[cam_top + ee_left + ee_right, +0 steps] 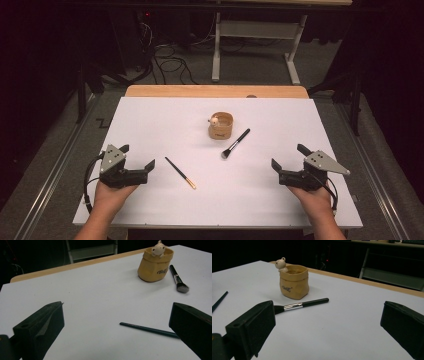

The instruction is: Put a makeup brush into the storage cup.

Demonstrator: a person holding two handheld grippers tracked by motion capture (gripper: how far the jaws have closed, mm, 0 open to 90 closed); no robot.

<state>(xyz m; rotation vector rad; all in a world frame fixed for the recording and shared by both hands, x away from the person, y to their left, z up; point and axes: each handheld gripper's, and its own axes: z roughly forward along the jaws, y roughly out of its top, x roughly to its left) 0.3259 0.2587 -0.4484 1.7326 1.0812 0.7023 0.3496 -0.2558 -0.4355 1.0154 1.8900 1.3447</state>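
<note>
Nearest us, we hold one tool in each hand, low over the white tabletop (150, 210). The left tool (138, 157) has its jaws spread wide and grips nothing; the right tool (288, 156) is likewise wide open and empty.

Just beyond the left tool, slightly to its right, lies the thin dark pencil-like brush (180, 173), flat on the tabletop, its gold end toward us. In the left gripper view the thin brush (147, 329) runs toward the right-hand jaw, close to it, but we cannot tell whether it touches. Farther on, between the two tools and nearer the middle, lies the black makeup brush (235, 143), flat, bristles toward us and handle pointing away to the right. It is well apart from the right tool.

Farthest stands the yellow bag-shaped pot (220, 126), upright, with a small bear figure (280, 264) perched at its rim. We cannot see what else is inside.

We count two tools, two brushes, one pot, one bear.
</note>
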